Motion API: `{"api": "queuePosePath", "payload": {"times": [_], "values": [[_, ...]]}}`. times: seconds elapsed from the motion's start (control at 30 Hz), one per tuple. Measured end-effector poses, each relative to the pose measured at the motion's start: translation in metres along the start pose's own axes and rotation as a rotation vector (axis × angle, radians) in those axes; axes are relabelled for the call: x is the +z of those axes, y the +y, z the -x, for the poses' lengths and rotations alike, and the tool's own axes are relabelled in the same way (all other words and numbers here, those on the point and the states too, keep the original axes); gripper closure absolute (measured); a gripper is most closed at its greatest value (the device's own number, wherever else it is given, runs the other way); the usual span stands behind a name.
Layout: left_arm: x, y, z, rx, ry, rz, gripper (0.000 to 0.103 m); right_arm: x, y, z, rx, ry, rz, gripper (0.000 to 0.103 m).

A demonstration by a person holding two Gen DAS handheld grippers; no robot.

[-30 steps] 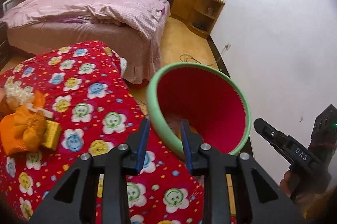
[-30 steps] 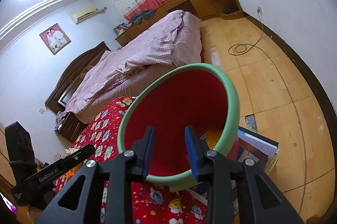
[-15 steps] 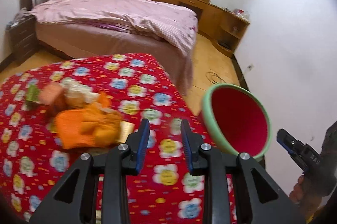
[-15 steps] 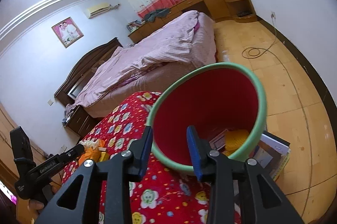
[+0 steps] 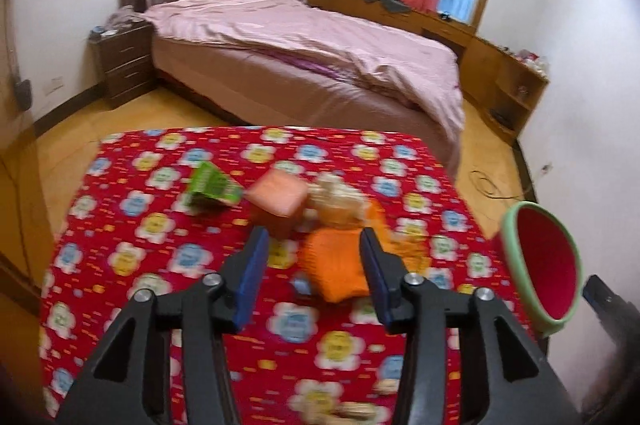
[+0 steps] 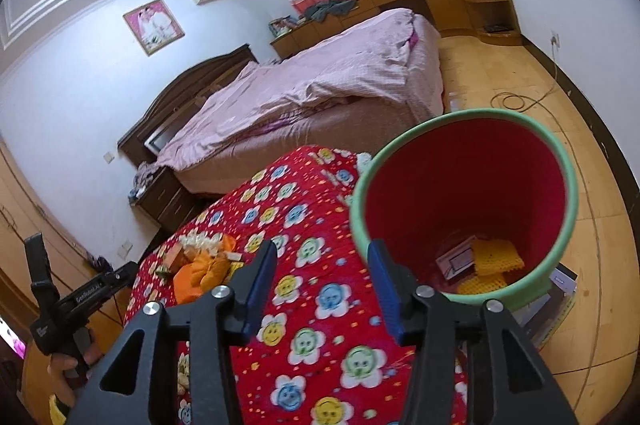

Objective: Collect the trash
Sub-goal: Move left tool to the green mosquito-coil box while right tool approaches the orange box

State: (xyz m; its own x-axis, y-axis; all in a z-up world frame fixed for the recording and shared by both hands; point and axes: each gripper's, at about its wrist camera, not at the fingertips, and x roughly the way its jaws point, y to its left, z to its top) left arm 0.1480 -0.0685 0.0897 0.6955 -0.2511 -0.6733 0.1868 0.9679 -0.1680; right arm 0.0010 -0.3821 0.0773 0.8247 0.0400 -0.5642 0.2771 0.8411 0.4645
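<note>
A heap of trash lies mid-table on the red flowered cloth [image 5: 160, 225]: an orange wrapper [image 5: 334, 265], a pink box [image 5: 280, 199], a green carton [image 5: 210, 185] and pale crumpled paper [image 5: 336, 195]. My left gripper [image 5: 312, 257] hovers just short of the orange wrapper, jaws opening, nothing between them. The red bin with a green rim [image 6: 468, 201] stands off the table's right edge, holding yellow mesh [image 6: 496, 257] and a small box. My right gripper [image 6: 322, 265] hangs over the table beside the bin, jaws opening and empty. The trash heap [image 6: 200, 265] shows far left there.
A bed with a pink cover [image 5: 312, 57] stands beyond the table, a dark nightstand [image 5: 120, 61] on its left and wooden cabinets [image 5: 504, 81] along the far wall. A stack of books [image 6: 560, 289] lies under the bin. A cable [image 6: 516, 101] coils on the wooden floor.
My left gripper swung left from the bin to the trash heap and its jaws widened. My right gripper drew left and up from the bin's mouth, jaws widening too.
</note>
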Motion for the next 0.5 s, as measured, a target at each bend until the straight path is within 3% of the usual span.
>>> {"api": "queuePosePath", "payload": {"times": [0.1, 0.23, 0.5], "values": [[0.009, 0.022, -0.003, 0.050, 0.003, -0.004, 0.053, -0.001, 0.013, -0.005, -0.009, 0.019, 0.022, 0.045], [0.018, 0.048, -0.009, 0.102, -0.002, 0.032, 0.038, 0.000, 0.027, -0.014, -0.017, 0.039, 0.032, 0.037], [0.020, 0.089, -0.040, 0.145, 0.027, 0.117, 0.034, -0.007, 0.039, -0.042, -0.018, 0.093, 0.042, 0.027]]}}
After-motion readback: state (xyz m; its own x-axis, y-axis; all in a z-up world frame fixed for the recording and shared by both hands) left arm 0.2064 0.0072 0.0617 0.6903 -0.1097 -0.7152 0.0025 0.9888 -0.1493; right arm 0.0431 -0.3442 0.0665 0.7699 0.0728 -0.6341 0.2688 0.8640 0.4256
